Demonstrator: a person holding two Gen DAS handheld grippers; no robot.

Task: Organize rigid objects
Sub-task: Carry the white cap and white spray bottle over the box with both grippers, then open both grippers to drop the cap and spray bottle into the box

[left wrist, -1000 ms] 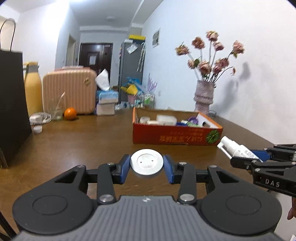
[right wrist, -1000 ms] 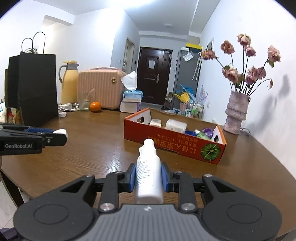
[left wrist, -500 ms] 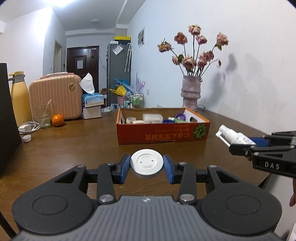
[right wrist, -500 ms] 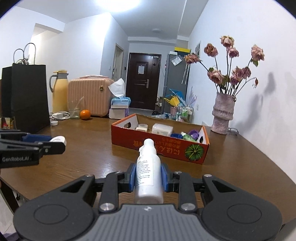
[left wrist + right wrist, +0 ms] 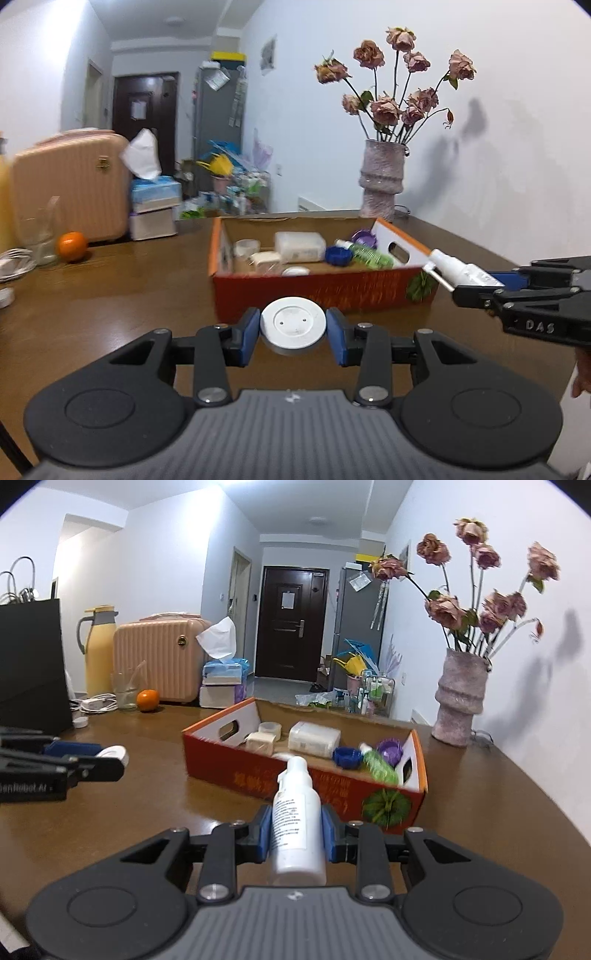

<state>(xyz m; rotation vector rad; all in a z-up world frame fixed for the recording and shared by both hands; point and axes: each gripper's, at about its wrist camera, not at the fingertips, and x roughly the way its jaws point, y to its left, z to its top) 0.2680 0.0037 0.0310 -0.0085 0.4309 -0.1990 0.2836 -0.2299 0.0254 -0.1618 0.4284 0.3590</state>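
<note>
My left gripper (image 5: 293,330) is shut on a round white lid (image 5: 293,325) and holds it above the table just in front of the orange cardboard box (image 5: 325,291). My right gripper (image 5: 297,830) is shut on a white spray bottle (image 5: 297,823), nozzle pointing toward the box (image 5: 258,775). The bottle (image 5: 461,271) and right gripper also show at the right of the left wrist view, at the box's near right corner. The box holds several small containers, a green bottle (image 5: 378,766) and a blue cap (image 5: 347,757).
A vase of dried roses (image 5: 460,698) stands right of the box. A pink suitcase (image 5: 159,664), tissue boxes (image 5: 221,683), an orange (image 5: 147,700), a glass, a yellow jug (image 5: 98,650) and a black bag (image 5: 31,664) stand at the table's far left.
Both grippers have moved forward toward the box with their objects, and the box now looks larger and closer. The view looks down into the box more.
</note>
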